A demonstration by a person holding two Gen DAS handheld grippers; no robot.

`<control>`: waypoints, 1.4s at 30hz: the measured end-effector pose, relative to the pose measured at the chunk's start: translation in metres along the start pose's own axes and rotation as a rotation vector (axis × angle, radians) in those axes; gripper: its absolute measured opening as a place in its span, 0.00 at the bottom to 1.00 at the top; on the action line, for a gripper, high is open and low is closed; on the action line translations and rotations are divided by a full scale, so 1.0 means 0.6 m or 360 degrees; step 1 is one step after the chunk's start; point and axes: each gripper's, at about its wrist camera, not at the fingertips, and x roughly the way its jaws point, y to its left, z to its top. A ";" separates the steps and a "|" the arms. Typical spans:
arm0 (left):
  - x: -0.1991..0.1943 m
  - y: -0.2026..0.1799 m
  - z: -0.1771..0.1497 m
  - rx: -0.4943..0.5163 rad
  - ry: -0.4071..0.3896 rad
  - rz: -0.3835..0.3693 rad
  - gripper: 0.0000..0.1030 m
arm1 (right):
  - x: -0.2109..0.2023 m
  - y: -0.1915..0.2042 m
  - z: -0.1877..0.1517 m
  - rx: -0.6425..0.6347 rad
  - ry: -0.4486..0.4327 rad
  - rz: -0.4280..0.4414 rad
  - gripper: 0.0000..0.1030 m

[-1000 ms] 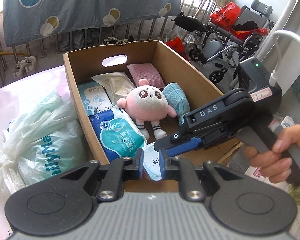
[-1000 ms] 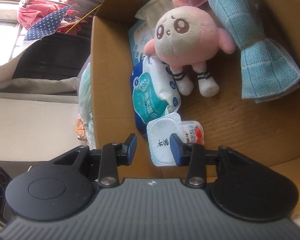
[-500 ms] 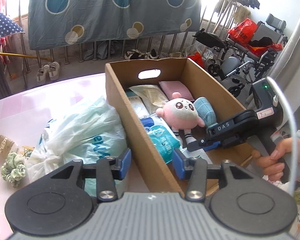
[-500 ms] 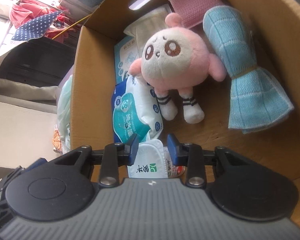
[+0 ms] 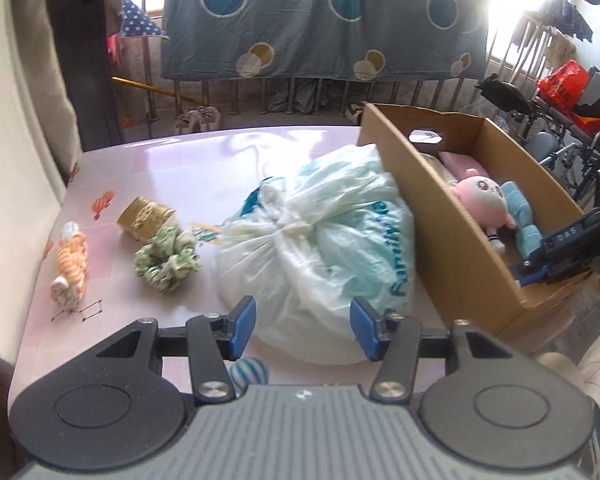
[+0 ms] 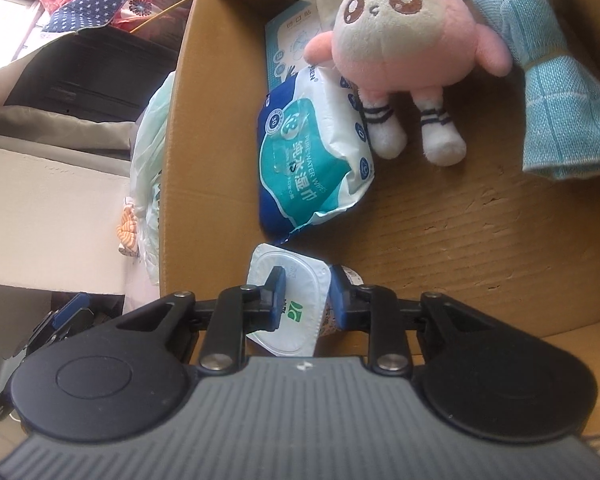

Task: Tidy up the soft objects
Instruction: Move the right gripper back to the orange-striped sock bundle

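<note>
Pink tabletop (image 5: 188, 160) carries a brown cardboard box with a cut-out handle (image 5: 452, 232) on the right and a knotted white-and-green plastic bag, stuffed full (image 5: 316, 256), touching the box's left wall. Left gripper (image 5: 303, 330) hangs over the near side of the bag, blue-padded fingers (image 5: 242, 326) spread wide, nothing between them. Inside the box: light blue waffle-weave cloth, tied in the middle (image 6: 540, 80), against the right side; pink round-headed plush doll with white face (image 6: 400, 48) just left of it, touching; blue-and-white pack of wet wipes (image 6: 312, 168) under the doll's left arm, by the left wall. Right gripper (image 6: 306, 304) is down at the box's near end, fingers partly apart around a small white foil-lidded cup (image 6: 296, 304); cannot tell if the pads actually press it. On the table left of the bag: green floral fabric scrunchie (image 5: 166, 258), gold-patterned small box (image 5: 144, 216) touching it behind, orange-and-white striped soft toy (image 5: 70, 264) near the left edge.
</note>
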 end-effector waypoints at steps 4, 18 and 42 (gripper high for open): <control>-0.013 0.041 -0.033 -0.0013 -0.0042 0.0200 0.54 | -0.022 0.010 -0.008 -0.0019 -0.0056 -0.0049 0.28; -0.014 0.127 -0.062 -0.0056 -0.0216 0.0494 0.55 | -0.101 0.221 0.016 -0.0513 -0.0347 0.0009 0.48; 0.184 0.343 -0.021 -0.0164 0.0029 0.0573 0.56 | 0.578 0.624 0.079 -0.0552 0.0486 0.0323 0.48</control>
